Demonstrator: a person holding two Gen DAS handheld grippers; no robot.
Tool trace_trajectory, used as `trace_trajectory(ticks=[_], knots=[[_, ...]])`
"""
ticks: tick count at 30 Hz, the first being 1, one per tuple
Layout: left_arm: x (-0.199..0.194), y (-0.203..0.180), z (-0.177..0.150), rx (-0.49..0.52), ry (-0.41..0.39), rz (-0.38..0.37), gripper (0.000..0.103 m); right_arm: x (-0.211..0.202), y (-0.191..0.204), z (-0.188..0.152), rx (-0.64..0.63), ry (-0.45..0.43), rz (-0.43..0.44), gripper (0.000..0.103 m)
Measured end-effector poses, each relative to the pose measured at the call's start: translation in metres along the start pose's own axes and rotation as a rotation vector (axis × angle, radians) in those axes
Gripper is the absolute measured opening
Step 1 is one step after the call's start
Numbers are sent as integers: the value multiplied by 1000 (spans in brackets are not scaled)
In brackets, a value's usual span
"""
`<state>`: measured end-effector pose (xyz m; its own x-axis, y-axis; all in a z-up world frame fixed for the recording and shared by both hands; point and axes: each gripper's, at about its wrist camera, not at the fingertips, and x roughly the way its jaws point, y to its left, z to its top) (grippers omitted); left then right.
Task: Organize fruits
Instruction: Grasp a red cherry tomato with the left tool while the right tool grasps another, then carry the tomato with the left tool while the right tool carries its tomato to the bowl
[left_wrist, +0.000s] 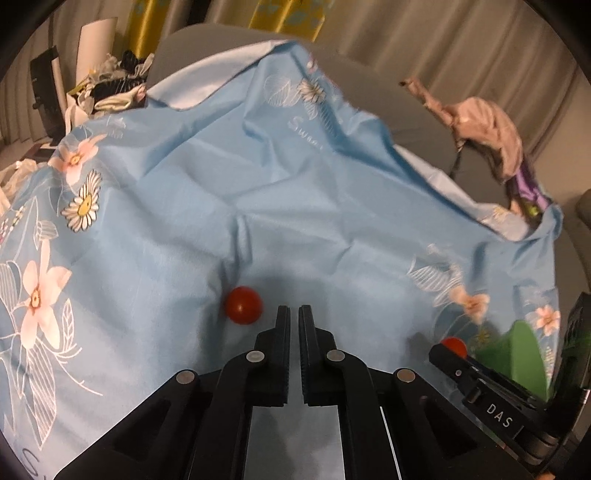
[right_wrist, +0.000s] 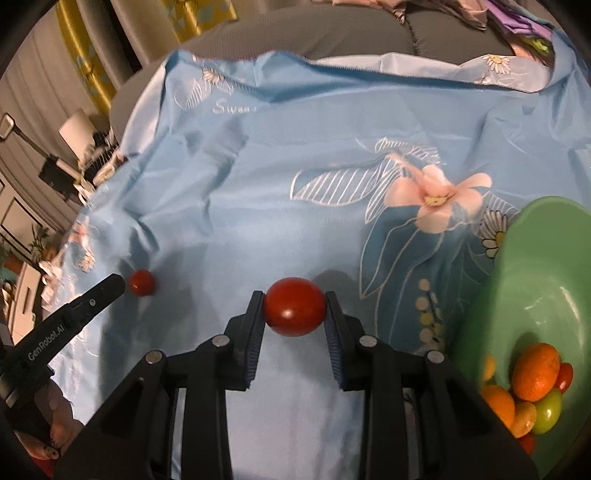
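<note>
Right gripper (right_wrist: 294, 306): jaws clamped on a red tomato (right_wrist: 294, 307), one pad on each flank, fruit sitting at the very tips and not deep in the throat. The green bowl (right_wrist: 535, 258) sits at about 3 o'clock in the right wrist view, on the blue floral sheet (right_wrist: 258, 184), already holding a pile of orange, red and green fruit (right_wrist: 535, 373) in its low end. Your step, as I read it, is the carry to that bowl. Keep the squeeze as it is; the skin looks smooth and round, so more pressure would likely pop it forward out of the tips. Swing toward 3 o'clock, clear the near rim, and let go low over the pile so it does not bounce out. Left gripper (left_wrist: 294, 310): jaws drawn narrow, almost touching, with nothing between them. A second tomato (left_wrist: 243, 305) lies on the sheet just beside its tips, at about 10 o'clock from them in the left wrist view, apart from the fingers. It sits in a soft crease, so it may roll when nudged. Spread the left jaws before you come over it, then close across its widest part.
</note>
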<state>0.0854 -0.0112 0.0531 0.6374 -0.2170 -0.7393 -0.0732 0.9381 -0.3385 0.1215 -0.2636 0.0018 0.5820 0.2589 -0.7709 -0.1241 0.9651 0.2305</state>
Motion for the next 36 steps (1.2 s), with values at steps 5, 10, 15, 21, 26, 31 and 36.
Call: trace_trajectory(ticks=[5, 10, 15, 21, 26, 31, 36], knots=[[-6, 1, 4, -13, -14, -31, 5, -13, -7, 0, 19, -23, 25, 32], [12, 5, 9, -34, 34, 45, 5, -17, -7, -1, 27, -25, 42, 32], [28, 14, 13, -101, 110, 46, 12, -20, -5, -3, 22, -28, 45, 32], [34, 11, 14, -90, 112, 111, 33, -22, -3, -2, 18, -35, 58, 32], [46, 6, 15, -79, 100, 208, 33, -26, -5, -3, 22, -38, 71, 32], [66, 4, 10, -59, 114, 250, 33, -32, -7, -3, 29, -53, 81, 32], [68, -1, 6, -9, 58, 255, 30, -31, -9, -3, 35, -53, 85, 32]])
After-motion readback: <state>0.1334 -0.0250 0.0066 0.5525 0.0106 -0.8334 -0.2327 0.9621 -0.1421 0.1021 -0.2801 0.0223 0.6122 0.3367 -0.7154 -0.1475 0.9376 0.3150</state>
